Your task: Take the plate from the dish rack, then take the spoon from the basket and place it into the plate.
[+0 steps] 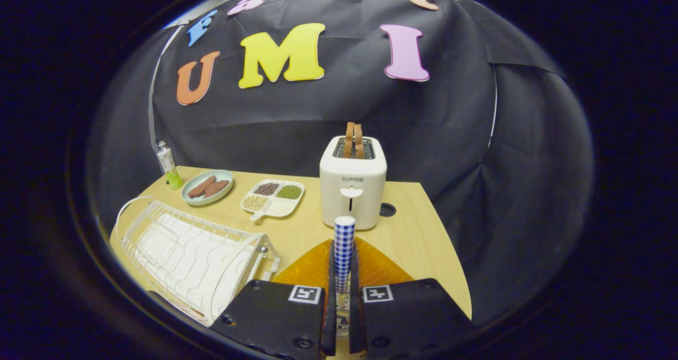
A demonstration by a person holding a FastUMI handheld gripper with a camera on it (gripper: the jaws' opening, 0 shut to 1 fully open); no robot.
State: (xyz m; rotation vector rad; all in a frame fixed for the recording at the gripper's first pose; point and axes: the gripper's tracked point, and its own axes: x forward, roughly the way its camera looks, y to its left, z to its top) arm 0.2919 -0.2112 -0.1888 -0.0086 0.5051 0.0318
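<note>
My gripper (pixel 342 288) is shut on a spoon (pixel 344 243) with a blue-and-white checked handle. The handle stands upright between the two black fingers (pixel 331 275) and rises above their tips. Under the fingers lies an amber-orange plate (pixel 378 267) on the wooden table, showing on both sides of the spoon. The spoon's lower end, between the finger bases, is mostly hidden. Left of the fingers stands the white wire dish rack (pixel 185 254), with no dish in its slots.
A white toaster (pixel 353 188) with two bread slices stands just beyond the plate, next to a round hole (pixel 387 209) in the table. Farther left sit a divided tray of beans (pixel 273 197), a green plate of sausages (pixel 207 187) and a small bottle (pixel 168 165).
</note>
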